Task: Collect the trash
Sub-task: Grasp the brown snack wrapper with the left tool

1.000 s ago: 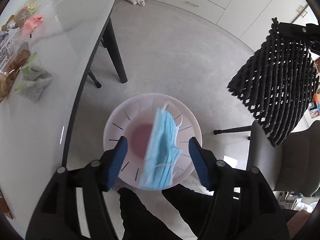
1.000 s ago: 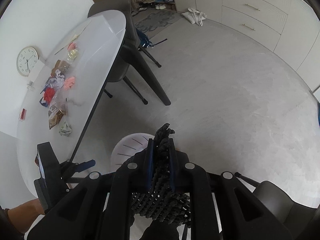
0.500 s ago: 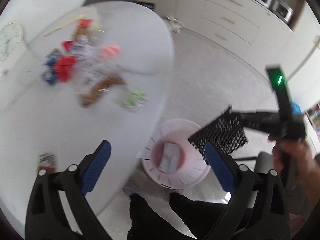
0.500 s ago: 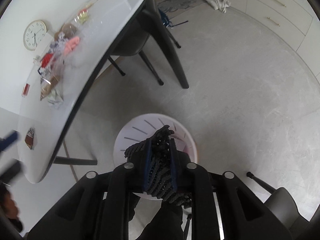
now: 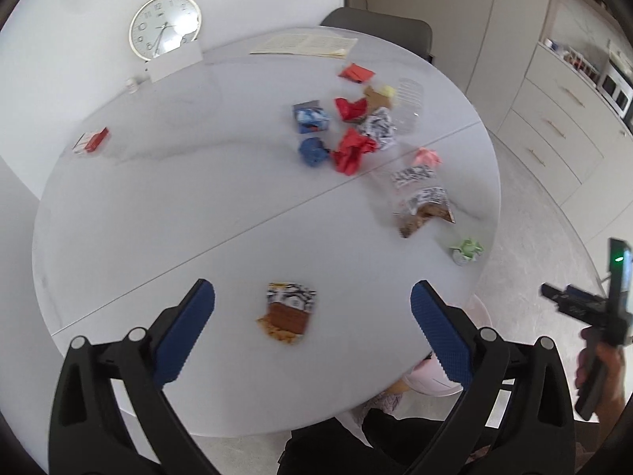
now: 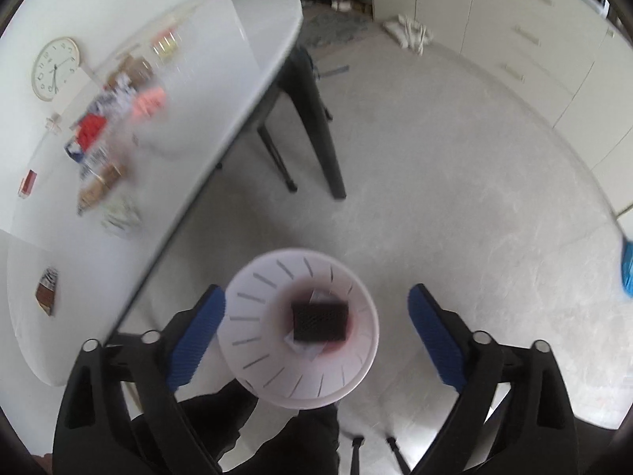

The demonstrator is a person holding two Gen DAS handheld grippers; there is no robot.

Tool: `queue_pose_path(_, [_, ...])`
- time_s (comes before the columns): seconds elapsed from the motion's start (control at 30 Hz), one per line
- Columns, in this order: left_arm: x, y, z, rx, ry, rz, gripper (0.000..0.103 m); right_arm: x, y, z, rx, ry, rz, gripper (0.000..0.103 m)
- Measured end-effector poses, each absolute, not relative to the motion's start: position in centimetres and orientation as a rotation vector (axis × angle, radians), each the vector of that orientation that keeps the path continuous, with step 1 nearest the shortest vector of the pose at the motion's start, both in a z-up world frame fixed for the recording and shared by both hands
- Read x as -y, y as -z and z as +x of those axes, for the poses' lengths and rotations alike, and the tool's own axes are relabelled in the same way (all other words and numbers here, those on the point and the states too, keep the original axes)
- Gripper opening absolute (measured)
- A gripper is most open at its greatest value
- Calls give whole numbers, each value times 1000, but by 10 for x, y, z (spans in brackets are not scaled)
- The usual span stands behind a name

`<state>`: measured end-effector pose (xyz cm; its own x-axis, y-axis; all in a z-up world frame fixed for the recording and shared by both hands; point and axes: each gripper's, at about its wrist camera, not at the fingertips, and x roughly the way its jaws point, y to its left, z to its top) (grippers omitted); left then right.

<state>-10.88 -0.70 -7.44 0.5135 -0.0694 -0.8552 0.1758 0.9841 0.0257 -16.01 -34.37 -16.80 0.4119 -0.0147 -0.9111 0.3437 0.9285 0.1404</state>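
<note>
The black mesh piece (image 6: 319, 321) is lying in the bottom of the white slotted bin (image 6: 253, 297), on top of a pale scrap, its long axis running left to right across the right wrist view and its short sides facing the bin wall with room to spare all round. The bin is standing on the grey floor (image 6: 435, 166) just beside the curved edge of the white table (image 6: 221, 91), and open floor is stretching away beyond it toward the cabinets. The right gripper (image 6: 316, 340) is hanging above the bin with its blue fingers (image 6: 433, 338) spread wide, one on each side of the rim, gripping nothing. The left gripper (image 5: 312, 332) is hovering over the near part of the table (image 5: 166, 217), its jaws likewise wide apart and empty, with a snack wrapper (image 5: 288, 312) lying flat on the tabletop between them; its long axis is pointing roughly away from the camera. Bare tabletop is lying to the left, with only a small red box (image 5: 91, 140) there. Further off, toward the table's right edge, more litter is clustering: a green crumpled wad (image 5: 467, 250) close to the rim, a brown torn packet (image 5: 425, 210), red crumpled paper (image 5: 352, 150) and a blue ball (image 5: 312, 150); motion blur is making some of these hard to name.
</note>
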Motion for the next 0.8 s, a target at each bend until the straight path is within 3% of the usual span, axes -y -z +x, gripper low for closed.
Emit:
queue_pose_path(0.27, [-18, 105, -104, -1081, 170, 85, 95, 314, 91, -149, -991, 204, 225, 101])
queue_pose_path(0.5, [-20, 149, -89, -1127, 218, 117, 95, 276, 82, -126, -988, 142, 194, 101])
queue_pose_path(0.57, [-20, 161, -82, -1133, 220, 152, 93, 265, 83, -118, -992, 126, 187, 101])
queue_pose_path(0.8, [-21, 188, -65, -1178, 267, 163, 69, 244, 91, -105, -1017, 110, 184, 101])
